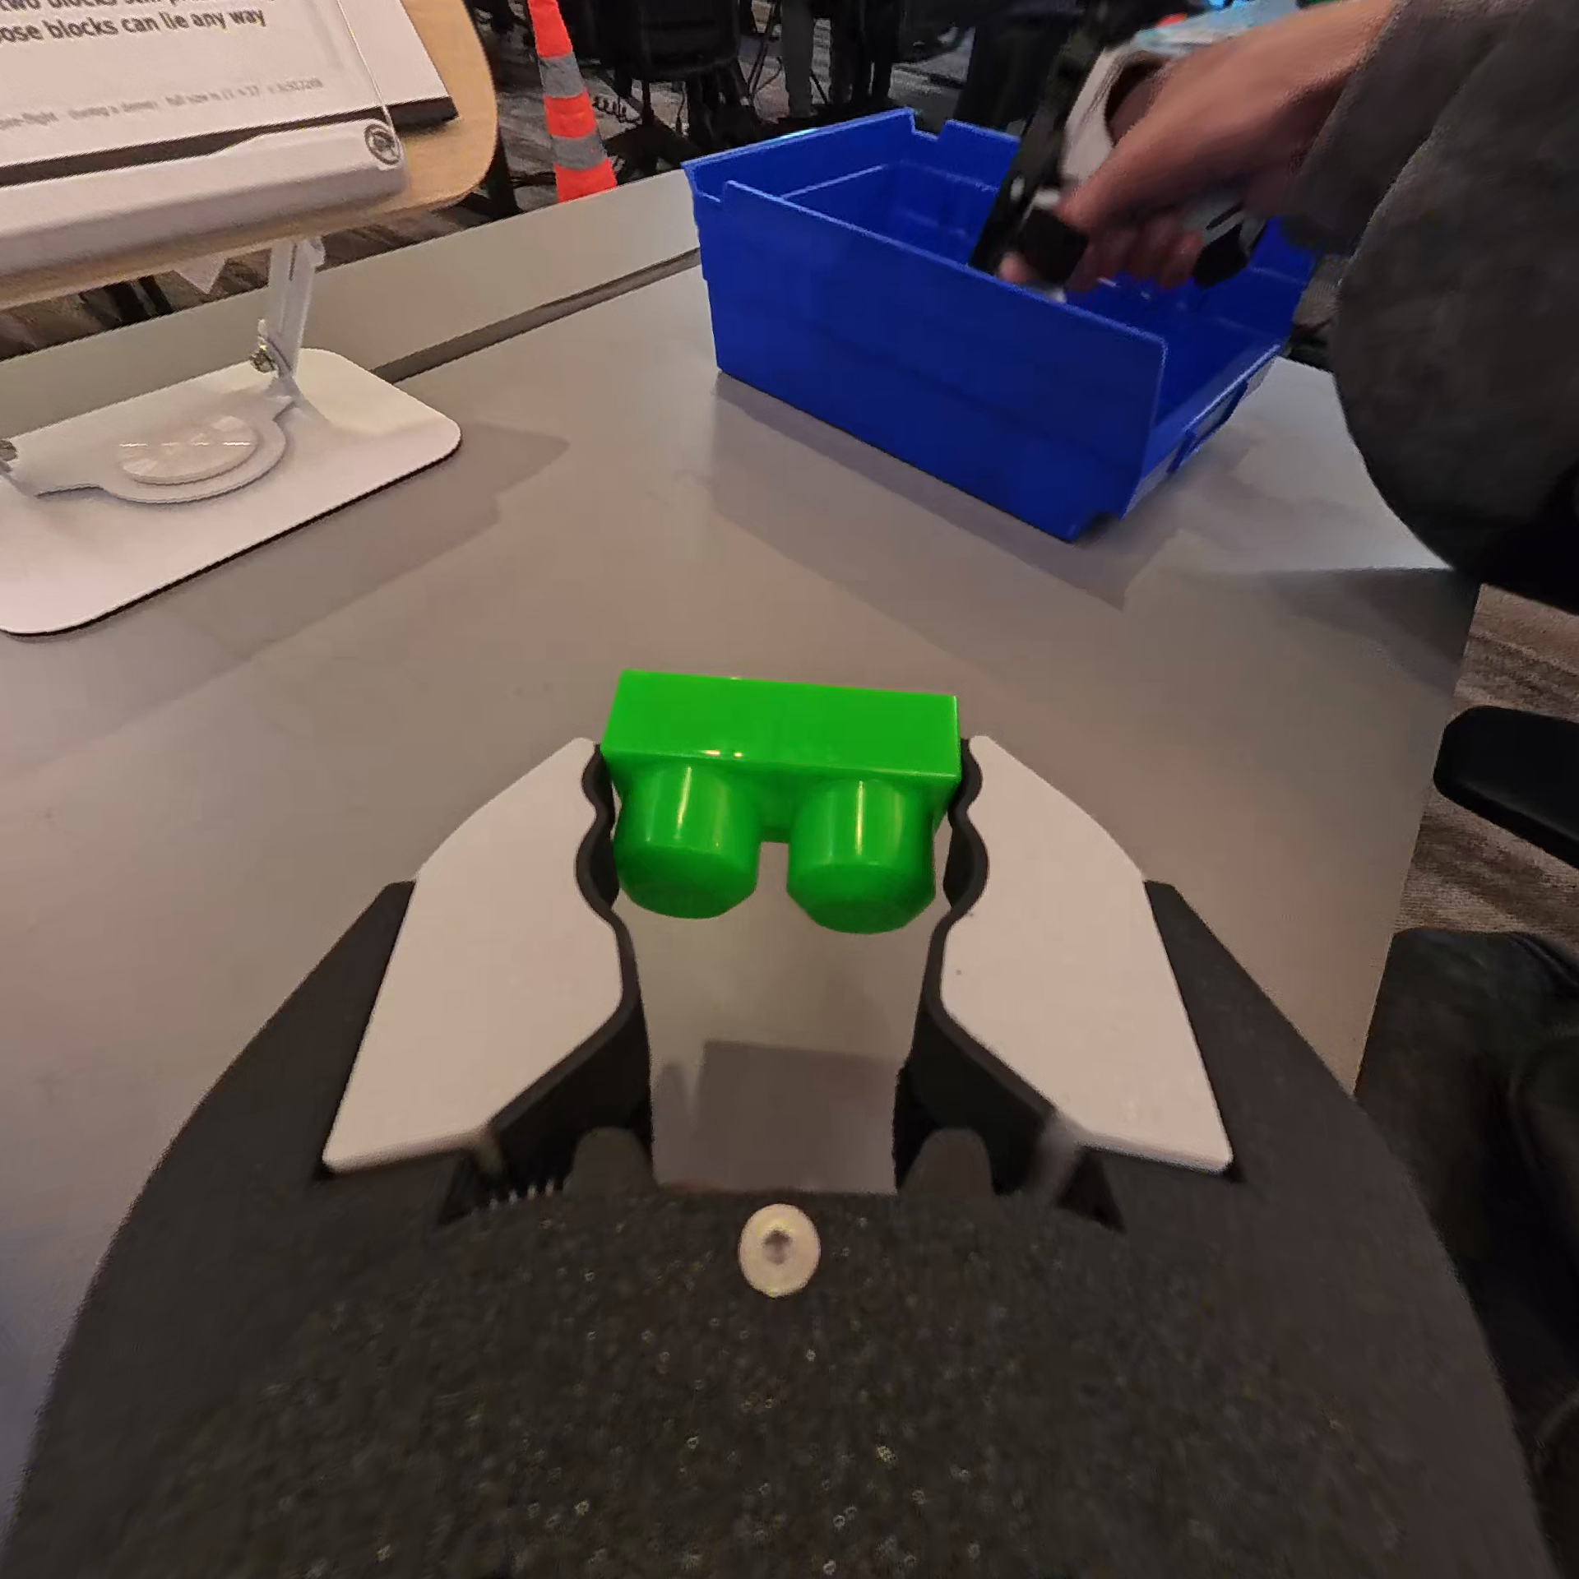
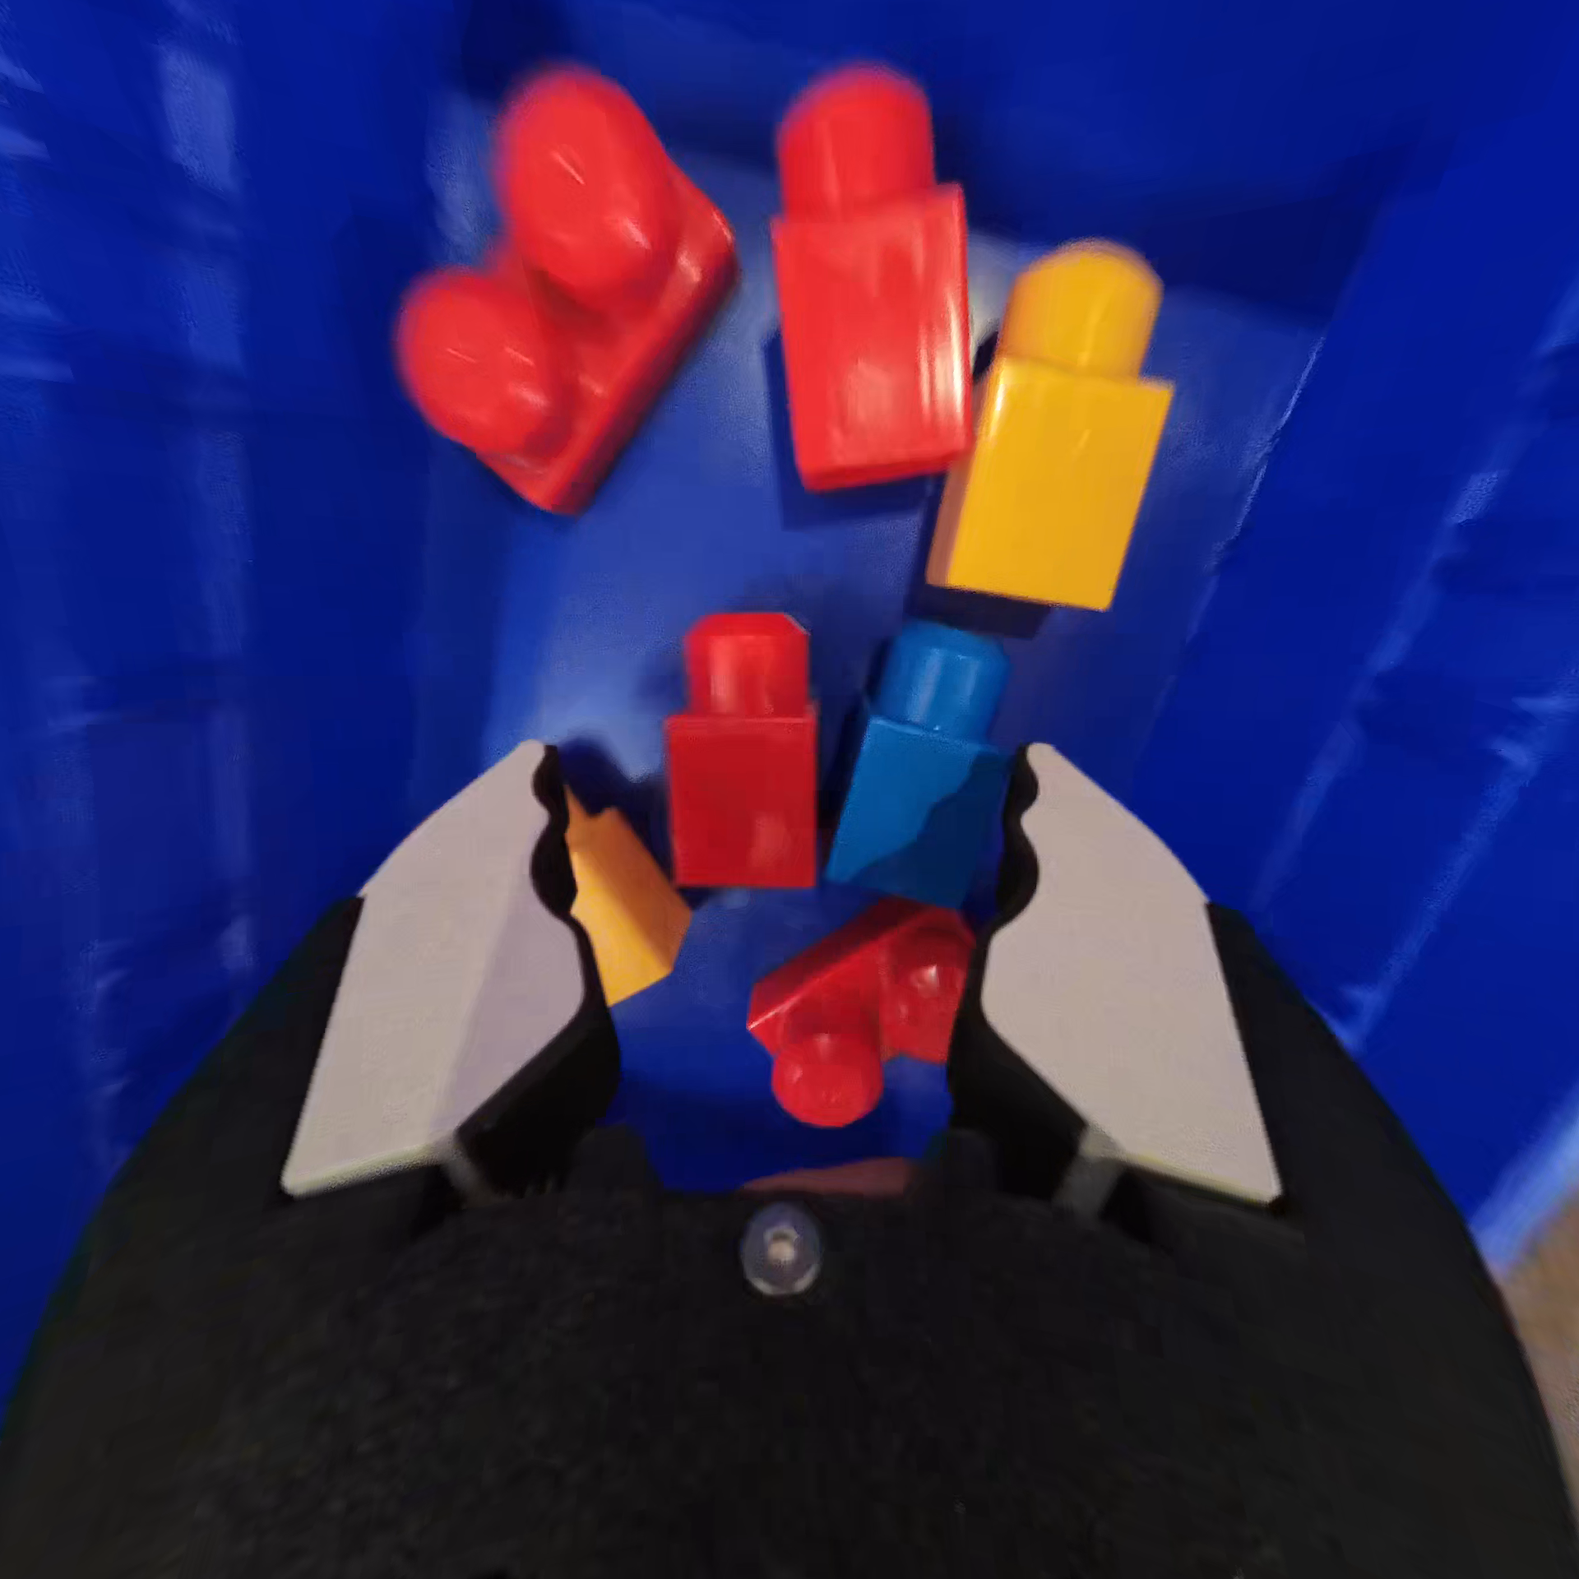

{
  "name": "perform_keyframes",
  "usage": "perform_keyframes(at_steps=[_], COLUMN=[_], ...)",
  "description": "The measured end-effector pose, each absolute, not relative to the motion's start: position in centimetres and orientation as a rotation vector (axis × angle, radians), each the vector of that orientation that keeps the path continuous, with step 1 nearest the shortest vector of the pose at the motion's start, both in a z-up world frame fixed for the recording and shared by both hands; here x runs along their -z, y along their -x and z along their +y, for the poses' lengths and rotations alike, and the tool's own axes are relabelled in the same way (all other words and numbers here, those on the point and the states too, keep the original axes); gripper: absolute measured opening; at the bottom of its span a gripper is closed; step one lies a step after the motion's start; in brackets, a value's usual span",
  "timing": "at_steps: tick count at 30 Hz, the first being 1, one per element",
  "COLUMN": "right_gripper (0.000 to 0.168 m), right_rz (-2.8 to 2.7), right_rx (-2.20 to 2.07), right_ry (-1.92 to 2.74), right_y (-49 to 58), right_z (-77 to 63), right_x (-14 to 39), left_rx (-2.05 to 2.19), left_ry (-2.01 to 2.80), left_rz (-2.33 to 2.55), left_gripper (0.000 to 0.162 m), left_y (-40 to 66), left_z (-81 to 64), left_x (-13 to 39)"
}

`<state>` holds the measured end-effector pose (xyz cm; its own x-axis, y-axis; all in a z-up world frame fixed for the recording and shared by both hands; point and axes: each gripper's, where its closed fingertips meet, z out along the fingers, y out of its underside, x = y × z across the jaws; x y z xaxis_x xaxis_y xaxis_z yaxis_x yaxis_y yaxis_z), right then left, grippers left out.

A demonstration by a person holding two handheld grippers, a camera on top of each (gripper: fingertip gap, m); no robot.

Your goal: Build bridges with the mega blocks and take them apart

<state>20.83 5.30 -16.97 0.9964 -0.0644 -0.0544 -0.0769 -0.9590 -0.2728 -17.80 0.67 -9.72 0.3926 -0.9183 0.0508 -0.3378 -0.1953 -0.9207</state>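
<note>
Left wrist view shows the left gripper (image 1: 782,812) clamped on a green two-stud block (image 1: 777,799), one fingertip pressed against each short end, the studs pointing back toward the camera; the block is held just over the grey table (image 1: 547,615), though whether it touches the surface cannot be told. Ahead and to the right of this gripper sits a blue bin (image 1: 923,359), and the person's hand (image 1: 1196,145) reaches the right gripper (image 1: 1034,248) down into it. Ahead to the left stands a white stand (image 1: 231,427) carrying a printed sheet. The right wrist view looks straight down into the blue bin (image 2: 214,598), with the right gripper (image 2: 782,820) spread wide and gripping nothing. Between its fingertips lie a small red block (image 2: 742,786) and a blue block (image 2: 918,795). A yellow piece (image 2: 624,914) lies partly hidden against the left finger, and a red two-stud block (image 2: 854,1008) lies further back between the fingers. Farther ahead lie another red two-stud block (image 2: 564,290), a red single-stud block (image 2: 871,290) and a yellow block (image 2: 1051,444), all blurred.
</note>
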Motion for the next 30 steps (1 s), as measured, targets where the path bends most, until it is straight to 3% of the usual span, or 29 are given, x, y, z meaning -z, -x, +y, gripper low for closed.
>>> perform_keyframes(at_steps=[5,7,8,10,13,15,23,30], right_gripper=[0.091,0.077,0.073,0.081,0.078,0.075,0.074,0.073], right_rz=[-0.126,-0.243,-0.288,-0.361,-0.379,-0.367,-0.478,-0.515], right_rx=[-0.183,-0.459,-0.627,-0.904,-1.056,-1.136,-0.874,-0.936], right_ry=[2.196,1.869,1.764,1.729,1.704,1.650,1.721,1.779], right_y=[-14.6,-7.5,-3.7,3.0,8.3,9.5,8.9,9.4], right_z=[3.9,0.4,-1.8,-5.7,-8.8,-10.2,-10.8,-11.6], right_x=[3.2,-0.8,-1.0,2.0,6.5,6.5,7.6,9.2], left_rx=[0.791,0.776,0.775,0.784,0.732,0.614,-0.086,-0.218], left_ry=[1.742,1.759,1.766,1.774,1.799,1.797,2.023,2.055], left_rz=[1.131,1.126,1.132,1.158,1.257,1.350,2.154,2.340], left_gripper=[0.075,0.075,0.075,0.075,0.075,0.075,0.075,0.075], left_y=[17.8,17.9,17.9,17.8,17.6,17.2,16.5,14.2], left_z=[0.5,0.9,1.0,0.9,1.4,3.0,8.1,9.0], left_x=[10.1,10.5,10.7,11.1,12.0,12.1,17.6,19.6])
